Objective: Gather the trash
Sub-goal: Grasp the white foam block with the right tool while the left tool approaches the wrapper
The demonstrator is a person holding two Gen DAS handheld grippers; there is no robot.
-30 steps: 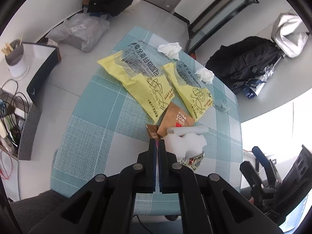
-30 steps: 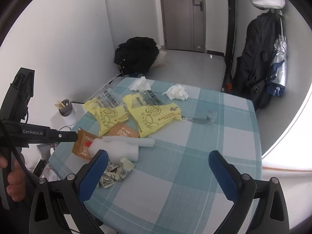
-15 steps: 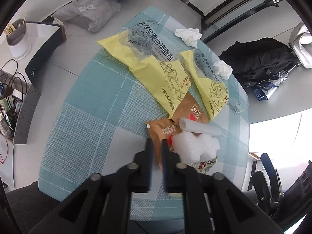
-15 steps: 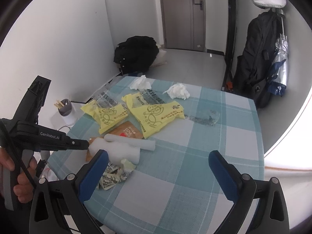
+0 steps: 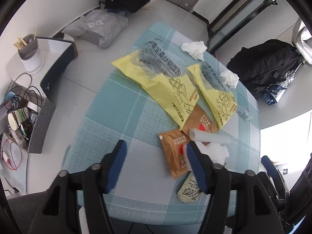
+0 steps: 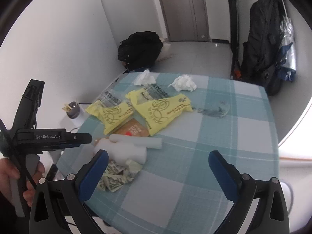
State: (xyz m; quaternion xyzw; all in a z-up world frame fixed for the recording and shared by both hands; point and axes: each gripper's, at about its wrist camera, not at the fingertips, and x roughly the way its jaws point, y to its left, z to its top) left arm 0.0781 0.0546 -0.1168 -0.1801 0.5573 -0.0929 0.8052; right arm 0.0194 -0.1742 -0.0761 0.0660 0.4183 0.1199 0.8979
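Trash lies on the checked table [image 5: 117,117]: two yellow bags [image 5: 165,81], a brown sachet [image 5: 175,152], a brown heart packet [image 5: 200,120], a white foam tube [image 5: 210,138], a foam piece [image 5: 214,152], a crumpled wrapper [image 5: 189,191] and two tissues [image 5: 195,48]. My left gripper [image 5: 155,156] hovers over the near edge with its jaws opening. The sachet lies flat beside the right finger, and neither pad presses on it. My right gripper [image 6: 159,173] stands wide open above the table, the wrapper [image 6: 119,173] by its left finger. The left gripper [image 6: 85,141] shows there side-on, next to the foam piece [image 6: 124,152].
A clear plastic scrap [image 6: 214,109] lies at the table's right side. On the floor are a black backpack [image 6: 140,48] and a grey parcel bag [image 5: 99,27]. A cup of sticks [image 5: 29,52] stands on a side table with cables. Another dark bag [image 6: 267,44] hangs by the door.
The left jaws went from shut to wide apart, and the brown sachet that was at their tips now lies free on the table. The right gripper stayed open and hardly moved.
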